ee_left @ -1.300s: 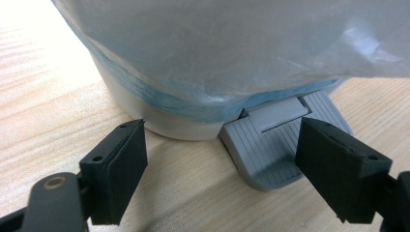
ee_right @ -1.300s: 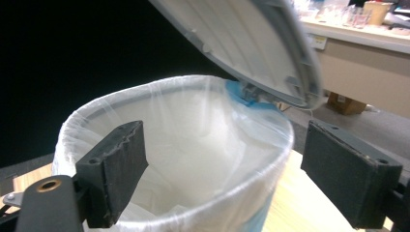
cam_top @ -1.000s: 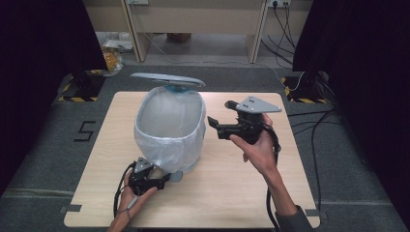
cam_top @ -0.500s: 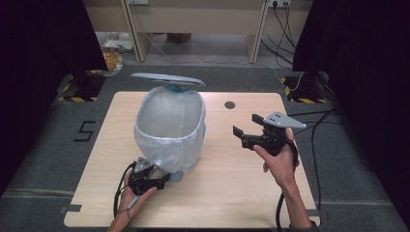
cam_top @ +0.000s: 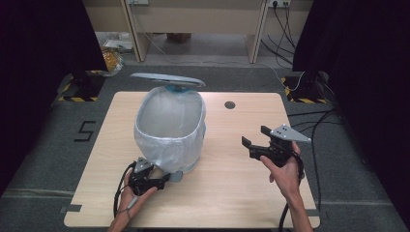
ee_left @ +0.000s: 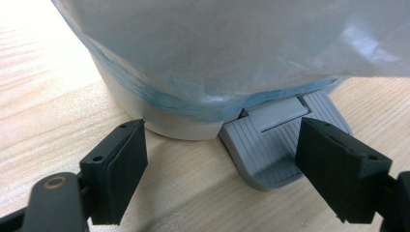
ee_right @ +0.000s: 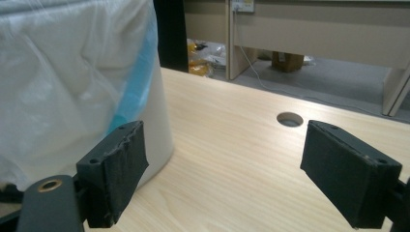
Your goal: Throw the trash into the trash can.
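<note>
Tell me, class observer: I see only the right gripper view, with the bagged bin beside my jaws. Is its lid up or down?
Observer: The lid is up, above the bin, in the high view.
Operator: Where is the left gripper?
Observer: The left gripper sits at the bin's near base, jaws open.
Operator: What lies ahead of it?
Observer: In the left gripper view, a grey ribbed pedal juts from the base between its jaws, not clamped.
Operator: And mine from above?
Observer: The right gripper is open, held above the table, apart from the bin.
</note>
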